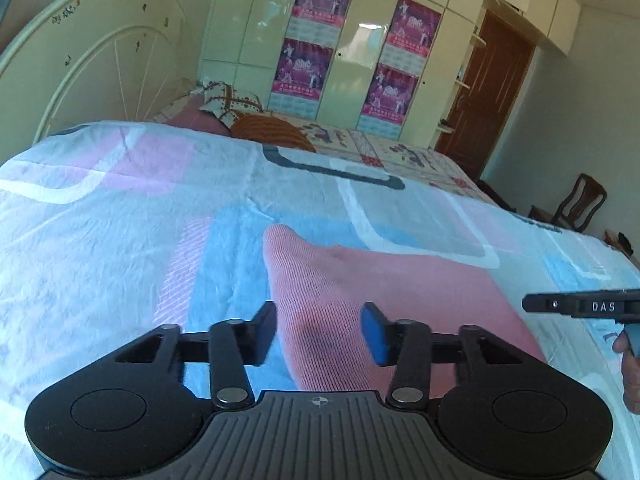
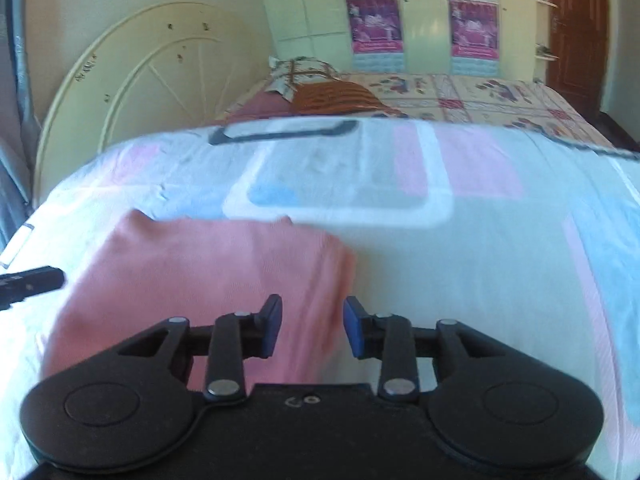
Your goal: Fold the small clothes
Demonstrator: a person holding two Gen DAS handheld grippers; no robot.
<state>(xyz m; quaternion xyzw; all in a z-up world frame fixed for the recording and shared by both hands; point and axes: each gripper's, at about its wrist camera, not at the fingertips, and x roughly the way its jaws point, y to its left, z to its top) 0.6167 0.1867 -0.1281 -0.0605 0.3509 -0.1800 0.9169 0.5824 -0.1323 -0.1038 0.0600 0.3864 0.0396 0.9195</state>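
Observation:
A small pink ribbed garment [image 1: 360, 300] lies flat on the bed sheet [image 1: 120, 220]. My left gripper [image 1: 319, 332] is open and hovers over the garment's near left part, its fingers apart with cloth showing between them. In the right wrist view the same pink garment [image 2: 208, 272] lies left of centre, a little blurred. My right gripper [image 2: 313, 326] is open above the garment's right edge. The right gripper's side also shows at the right edge of the left wrist view [image 1: 588, 306], and the left gripper's tip shows at the left edge of the right wrist view [image 2: 32, 280].
The sheet [image 2: 480, 260] has pink, blue and white blocks. Pillows [image 1: 236, 104] and an orange cushion [image 1: 272, 130] lie at the far end by a round headboard [image 1: 92, 60]. Wardrobes with posters [image 1: 312, 40], a brown door [image 1: 492, 92] and a chair [image 1: 576, 208] stand beyond.

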